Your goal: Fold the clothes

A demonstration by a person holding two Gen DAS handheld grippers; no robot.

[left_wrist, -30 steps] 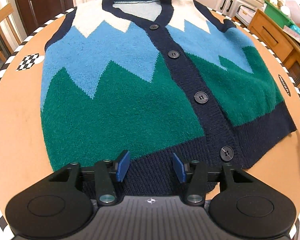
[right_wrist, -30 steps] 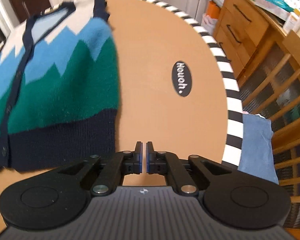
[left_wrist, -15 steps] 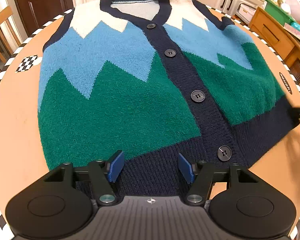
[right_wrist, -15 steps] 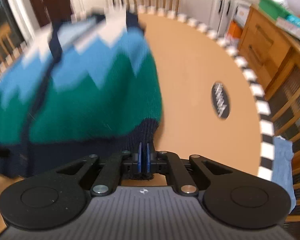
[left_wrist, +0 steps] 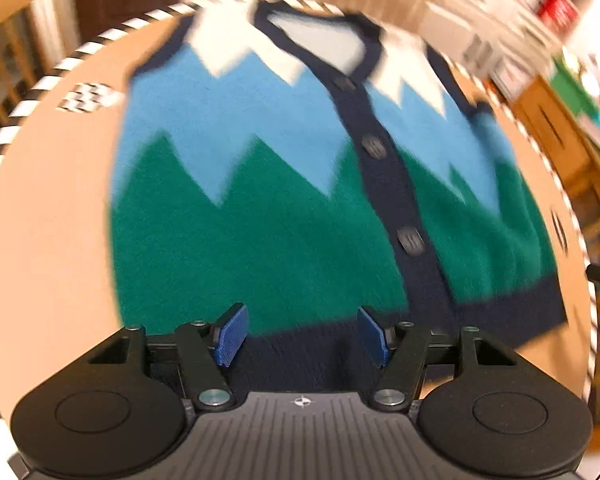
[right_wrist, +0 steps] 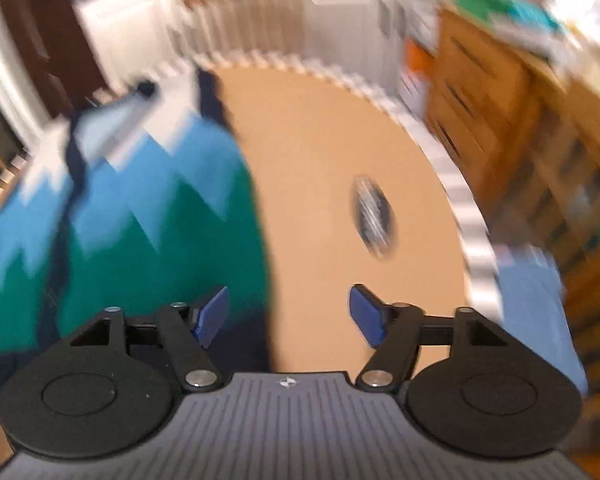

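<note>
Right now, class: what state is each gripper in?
Left gripper: open, holding nothing, over the cardigan's navy hem.
Right gripper: fingers opening, nothing gripped, at the cardigan's corner.

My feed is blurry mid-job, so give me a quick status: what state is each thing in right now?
Knitted vest: spread flat on the table, front up, buttoned, not yet folded.
Left gripper: fingers apart above the navy hem, gripping nothing.
Right gripper: jaws opening, nothing pressed between the fingers; the vest's right edge lies below them.
Round table: bare tan top beside the vest.
Blue cloth: hanging off the table's edge, details blurred.
</note>
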